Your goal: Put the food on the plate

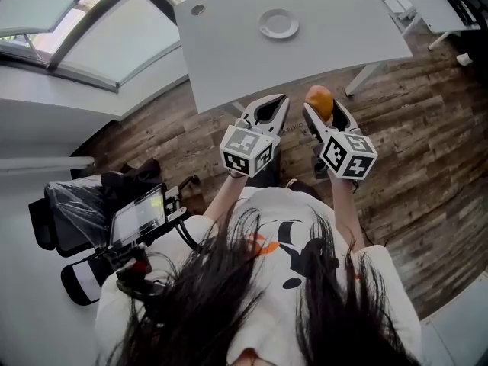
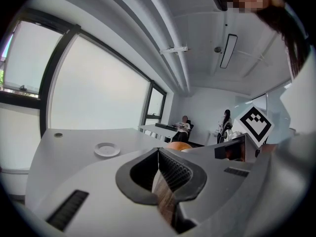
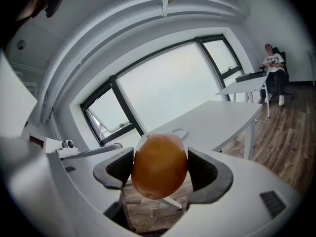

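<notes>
An orange-brown rounded piece of food (image 3: 159, 166) is clamped between the jaws of my right gripper (image 3: 160, 168); the head view shows the food (image 1: 319, 100) at that gripper's tip, held above the wooden floor short of the table's near edge. A small white plate (image 1: 278, 24) lies on the white table (image 1: 229, 52), far from both grippers; the plate (image 2: 107, 149) looks bare. My left gripper (image 1: 268, 111) is beside the right one, jaws pressed together with nothing between them (image 2: 159, 168).
The table stands on white legs (image 1: 364, 78) over a dark wood floor (image 1: 427, 143). A wheeled rig with a screen (image 1: 137, 219) sits at my left. Large windows (image 1: 69, 29) run along the left. Two people sit at a far desk (image 2: 183, 126).
</notes>
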Tool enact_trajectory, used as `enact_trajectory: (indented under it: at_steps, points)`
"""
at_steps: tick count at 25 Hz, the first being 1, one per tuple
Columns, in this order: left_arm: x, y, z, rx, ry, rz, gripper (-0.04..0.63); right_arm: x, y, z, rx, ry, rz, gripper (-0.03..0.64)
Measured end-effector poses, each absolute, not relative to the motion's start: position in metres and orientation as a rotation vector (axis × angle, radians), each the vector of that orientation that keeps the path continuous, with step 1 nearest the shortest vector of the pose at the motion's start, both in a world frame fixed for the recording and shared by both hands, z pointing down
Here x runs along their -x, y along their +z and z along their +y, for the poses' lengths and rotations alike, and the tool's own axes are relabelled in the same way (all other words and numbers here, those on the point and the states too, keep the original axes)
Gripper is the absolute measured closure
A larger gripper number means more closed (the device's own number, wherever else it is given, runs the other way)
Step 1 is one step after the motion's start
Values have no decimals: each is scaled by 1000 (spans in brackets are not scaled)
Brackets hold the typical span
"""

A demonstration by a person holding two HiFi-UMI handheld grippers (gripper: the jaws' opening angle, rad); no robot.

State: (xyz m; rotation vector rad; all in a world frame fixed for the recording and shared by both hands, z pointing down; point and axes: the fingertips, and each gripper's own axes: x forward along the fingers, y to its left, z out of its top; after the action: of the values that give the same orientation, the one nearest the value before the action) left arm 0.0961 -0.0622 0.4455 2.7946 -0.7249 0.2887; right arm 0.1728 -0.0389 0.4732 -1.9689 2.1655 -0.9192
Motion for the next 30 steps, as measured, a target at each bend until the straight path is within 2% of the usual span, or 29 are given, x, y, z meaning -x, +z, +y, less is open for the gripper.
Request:
enact_trajectory:
  at_steps: [14, 30]
  points:
    - [-100, 451, -226, -2736, 300, -686, 591, -174, 476, -195, 2009, -1000, 2164, 278]
    - [-96, 464, -330, -2712, 273, -605, 591, -170, 490, -294, 2077, -1037, 2126, 278]
